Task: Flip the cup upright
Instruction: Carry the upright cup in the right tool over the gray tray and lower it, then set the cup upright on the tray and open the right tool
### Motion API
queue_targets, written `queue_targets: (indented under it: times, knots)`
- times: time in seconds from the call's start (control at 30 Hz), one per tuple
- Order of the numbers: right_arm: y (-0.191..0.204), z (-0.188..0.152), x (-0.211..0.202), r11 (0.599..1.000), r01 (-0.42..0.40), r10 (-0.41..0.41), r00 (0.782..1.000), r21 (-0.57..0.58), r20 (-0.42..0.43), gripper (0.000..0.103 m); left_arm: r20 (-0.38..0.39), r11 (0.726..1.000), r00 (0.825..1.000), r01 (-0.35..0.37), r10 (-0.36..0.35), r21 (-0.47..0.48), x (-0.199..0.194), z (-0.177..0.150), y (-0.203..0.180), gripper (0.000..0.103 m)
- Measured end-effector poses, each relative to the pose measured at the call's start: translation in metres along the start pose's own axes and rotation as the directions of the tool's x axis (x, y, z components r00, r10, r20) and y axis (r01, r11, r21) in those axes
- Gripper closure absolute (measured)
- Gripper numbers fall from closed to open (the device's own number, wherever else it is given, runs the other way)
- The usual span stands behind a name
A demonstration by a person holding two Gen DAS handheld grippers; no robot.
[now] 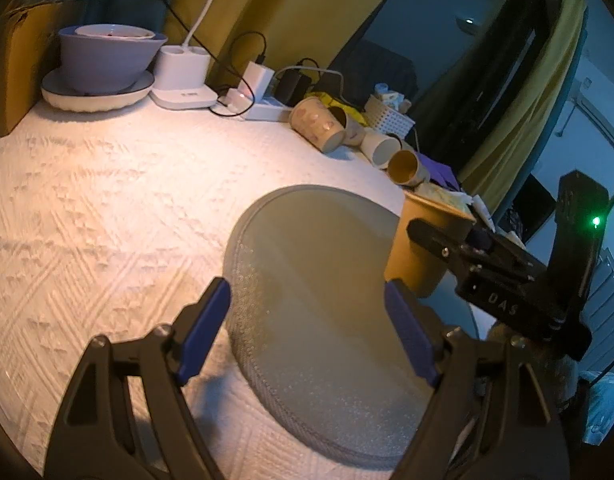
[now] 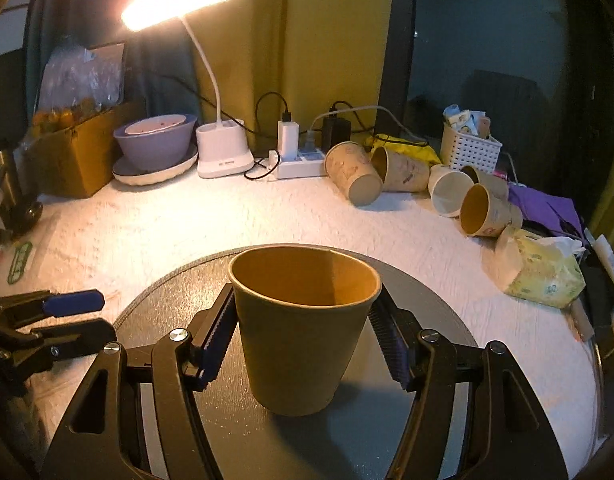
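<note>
A plain brown paper cup [image 2: 303, 320] stands upright, mouth up, on a round grey disc [image 2: 235, 432]. My right gripper [image 2: 303, 340] has its blue pads at both sides of the cup; whether they press on it or stand just off it does not show. In the left wrist view the same cup [image 1: 421, 248] stands at the disc's [image 1: 319, 280] far right edge with the right gripper's black finger across it. My left gripper [image 1: 307, 328] is open and empty over the disc's near left part.
Several paper cups [image 2: 423, 180] lie on their sides at the back right. Behind are a white basket [image 2: 469, 150], a power strip [image 2: 299, 164], a lamp base [image 2: 223, 152], stacked bowls [image 2: 155, 148], a cardboard box [image 2: 79, 152] and a tissue pack [image 2: 543, 276].
</note>
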State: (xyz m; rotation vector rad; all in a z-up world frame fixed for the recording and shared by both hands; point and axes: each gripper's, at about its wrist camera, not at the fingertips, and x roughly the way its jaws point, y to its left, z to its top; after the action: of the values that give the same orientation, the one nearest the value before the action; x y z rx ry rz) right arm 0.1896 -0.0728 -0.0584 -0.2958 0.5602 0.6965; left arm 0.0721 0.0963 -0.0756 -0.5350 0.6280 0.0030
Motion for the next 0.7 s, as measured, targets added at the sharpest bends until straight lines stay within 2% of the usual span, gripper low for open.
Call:
queue_targets:
  times: [0.4, 0.7]
  knots:
    - [0.0, -0.016, -0.009, 1.0, 0.018, -0.018, 1.0, 0.016, -0.011, 0.035, 0.009, 1.0, 1.0, -0.007, 0.007, -0.002, -0.001, -0.001, -0.002, 0.022]
    - [-0.006, -0.028, -0.016, 0.999, 0.034, -0.033, 0.999, 0.031, -0.026, 0.033, 0.025, 0.999, 0.999, -0.029, 0.028, 0.041, -0.003, -0.002, -0.008, 0.022]
